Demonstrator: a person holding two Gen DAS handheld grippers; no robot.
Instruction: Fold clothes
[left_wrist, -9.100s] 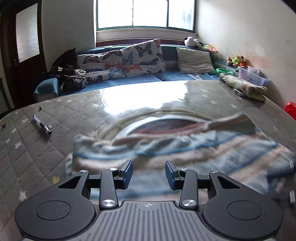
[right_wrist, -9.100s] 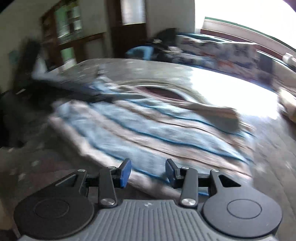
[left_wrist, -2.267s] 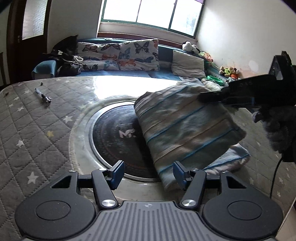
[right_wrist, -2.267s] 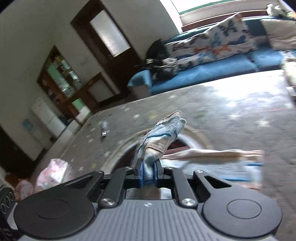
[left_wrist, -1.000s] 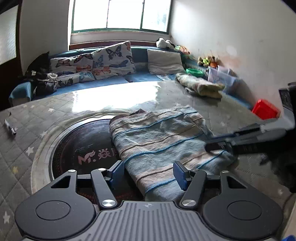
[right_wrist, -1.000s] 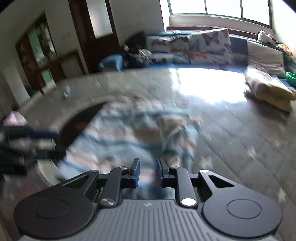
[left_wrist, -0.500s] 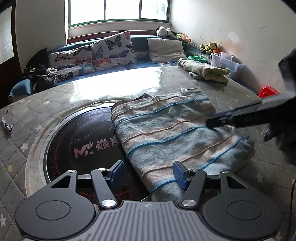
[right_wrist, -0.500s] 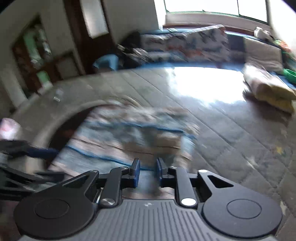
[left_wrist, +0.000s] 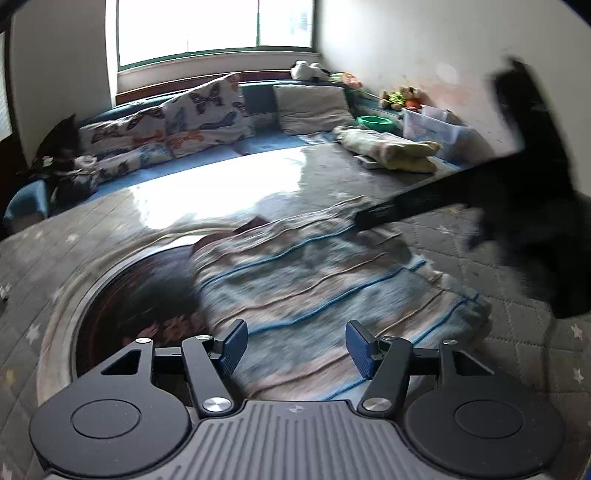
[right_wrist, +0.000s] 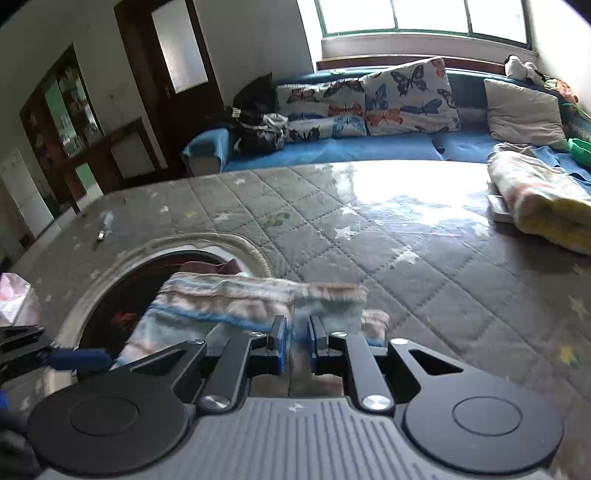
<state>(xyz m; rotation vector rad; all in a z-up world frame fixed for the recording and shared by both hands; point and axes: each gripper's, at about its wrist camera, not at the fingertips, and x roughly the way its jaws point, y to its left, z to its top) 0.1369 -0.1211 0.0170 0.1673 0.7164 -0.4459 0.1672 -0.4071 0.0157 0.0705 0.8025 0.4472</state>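
Blue-striped folded towel (left_wrist: 317, 280) lies under the left gripper (left_wrist: 295, 347), fingers spread and empty; only the right wrist view shows the right gripper (right_wrist: 296, 343) opening, towel edge between its fingers.

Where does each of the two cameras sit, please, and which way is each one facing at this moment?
Left wrist view: sits on the left tool, looking down across the striped garment towards the window; its open fingers show, with the right tool reaching in from the right.
Right wrist view: sits on the right tool, looking over the garment's far corner towards the sofa and door; its fingers stand narrow about a fold, opening slightly.
Shared: the garment, the quilted table cover, the butterfly cushions and the rolled blanket.
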